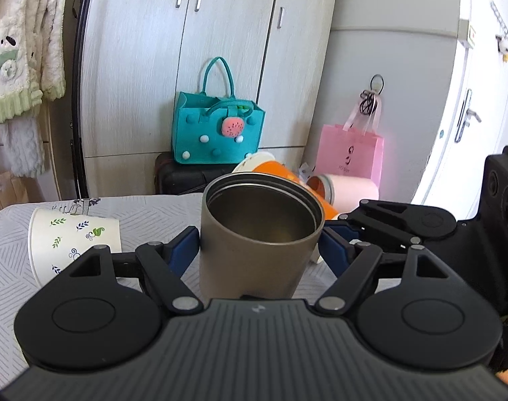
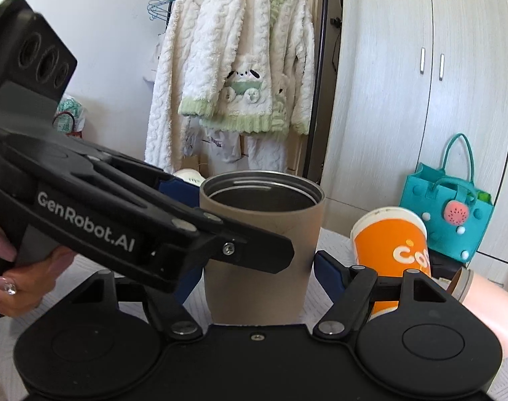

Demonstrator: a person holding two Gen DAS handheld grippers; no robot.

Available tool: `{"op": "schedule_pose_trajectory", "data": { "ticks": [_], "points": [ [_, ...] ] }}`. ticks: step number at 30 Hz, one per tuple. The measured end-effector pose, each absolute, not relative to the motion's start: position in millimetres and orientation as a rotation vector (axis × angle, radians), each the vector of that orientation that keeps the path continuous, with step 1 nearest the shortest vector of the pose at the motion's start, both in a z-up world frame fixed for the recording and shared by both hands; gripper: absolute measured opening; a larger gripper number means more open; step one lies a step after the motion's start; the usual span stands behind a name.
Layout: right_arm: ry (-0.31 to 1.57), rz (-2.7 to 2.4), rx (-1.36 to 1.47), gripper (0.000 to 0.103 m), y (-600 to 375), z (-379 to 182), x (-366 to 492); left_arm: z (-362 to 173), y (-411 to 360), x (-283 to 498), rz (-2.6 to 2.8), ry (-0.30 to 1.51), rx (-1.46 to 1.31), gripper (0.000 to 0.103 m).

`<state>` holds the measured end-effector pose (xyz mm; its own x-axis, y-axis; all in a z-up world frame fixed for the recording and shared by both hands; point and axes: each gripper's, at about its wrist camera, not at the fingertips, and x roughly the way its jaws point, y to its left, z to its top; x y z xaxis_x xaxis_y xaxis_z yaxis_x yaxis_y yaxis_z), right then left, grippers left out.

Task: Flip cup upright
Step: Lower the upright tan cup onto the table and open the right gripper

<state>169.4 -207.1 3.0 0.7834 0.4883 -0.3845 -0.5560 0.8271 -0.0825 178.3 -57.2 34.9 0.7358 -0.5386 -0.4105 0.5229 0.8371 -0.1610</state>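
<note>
- Left wrist view: the left gripper (image 1: 259, 249) is clamping the tan metal cup (image 1: 259, 234) by its sides, blue pads pressing both walls. The cup's long axis is standing near vertical, mouth facing up, above the table (image 1: 10, 267); a leaf-print paper cup (image 1: 73, 240) is lying toppled toward the table's left edge.
- Right wrist view: the right gripper (image 2: 257, 267) is bracketing the same cup; its right pad is sitting slightly clear, so it is looking open. An orange cup (image 2: 390, 250) is standing just right.

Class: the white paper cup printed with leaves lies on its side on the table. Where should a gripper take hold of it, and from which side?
Grip the paper cup across its side wall near mid-length, coming from above, one finger either side. It lies with its open rim toward the camera, and thin paper will probably crush, so close gently.
</note>
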Motion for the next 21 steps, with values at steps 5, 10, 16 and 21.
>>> {"op": "schedule_pose_trajectory", "data": {
  "ticks": [5, 10, 16, 21],
  "points": [
    [0.355, 0.564, -0.175, 0.078, -210.3, -1.4, 168.8, 31.7, -62.8, 174.7, -0.575, 0.45, 0.008, 0.077],
    [0.365, 0.537, -0.165, 0.082, -210.2, -1.2, 166.2, 30.7, -60.6, 172.1, -0.576, 0.468, 0.002, 0.081],
    [0.389, 0.51, -0.156, 0.082, -211.5, 5.0, 157.4, 32.6, -54.7, 160.7, -0.571, 0.473, -0.011, 0.085],
    [0.406, 0.48, -0.15, 0.082, -211.5, 9.1, 144.8, 38.1, -48.3, 145.4, -0.544, 0.466, -0.024, 0.085]
  ]
}}
